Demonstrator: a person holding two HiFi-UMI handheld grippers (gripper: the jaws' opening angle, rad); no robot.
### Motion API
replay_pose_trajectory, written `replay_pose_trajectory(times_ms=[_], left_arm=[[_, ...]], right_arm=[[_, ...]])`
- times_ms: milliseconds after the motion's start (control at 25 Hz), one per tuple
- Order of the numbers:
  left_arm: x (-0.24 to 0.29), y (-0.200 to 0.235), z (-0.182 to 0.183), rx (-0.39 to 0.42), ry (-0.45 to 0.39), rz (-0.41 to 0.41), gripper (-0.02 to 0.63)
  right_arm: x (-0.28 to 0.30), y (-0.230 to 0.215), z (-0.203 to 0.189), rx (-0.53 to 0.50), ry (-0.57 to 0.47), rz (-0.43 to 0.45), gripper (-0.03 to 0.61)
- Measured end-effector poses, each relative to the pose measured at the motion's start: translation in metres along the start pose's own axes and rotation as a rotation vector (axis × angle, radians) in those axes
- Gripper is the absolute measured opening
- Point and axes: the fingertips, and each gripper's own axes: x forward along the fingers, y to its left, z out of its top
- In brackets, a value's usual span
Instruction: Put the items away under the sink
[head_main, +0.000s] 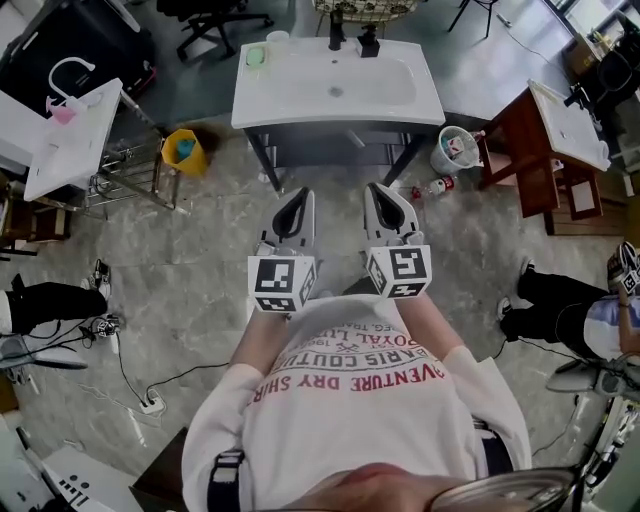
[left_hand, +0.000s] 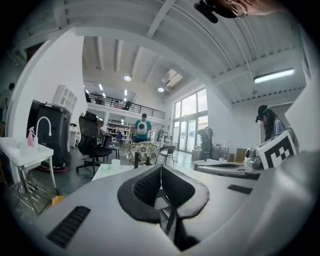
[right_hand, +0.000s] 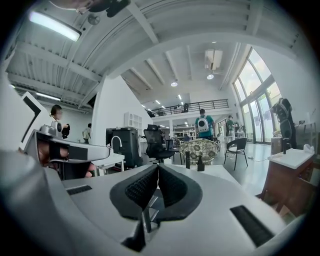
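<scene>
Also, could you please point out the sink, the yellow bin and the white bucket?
sink (head_main: 262, 95), head view, bare countertop left of the basin.
yellow bin (head_main: 172, 160), head view, its outer wall.
white bucket (head_main: 444, 164), head view, its outer wall.

Sm. floor item (head_main: 437, 187), too blurry.
</scene>
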Motion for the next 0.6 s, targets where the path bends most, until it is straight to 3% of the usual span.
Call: replay_pose_trajectory(times_ms=[320,600], left_arm=[[0.059,0.046,-0.008,-0.014,0.028,0.072,0.023],[0.155,0.07,0.008,-0.002,0.031,0.125,0.023]], right_arm=[[0.079,-0.026,-0.01,0.026,0.008,0.052,0.025],[0.165,-0.078,0.006,0.035,-0.024,0.139,0.025]])
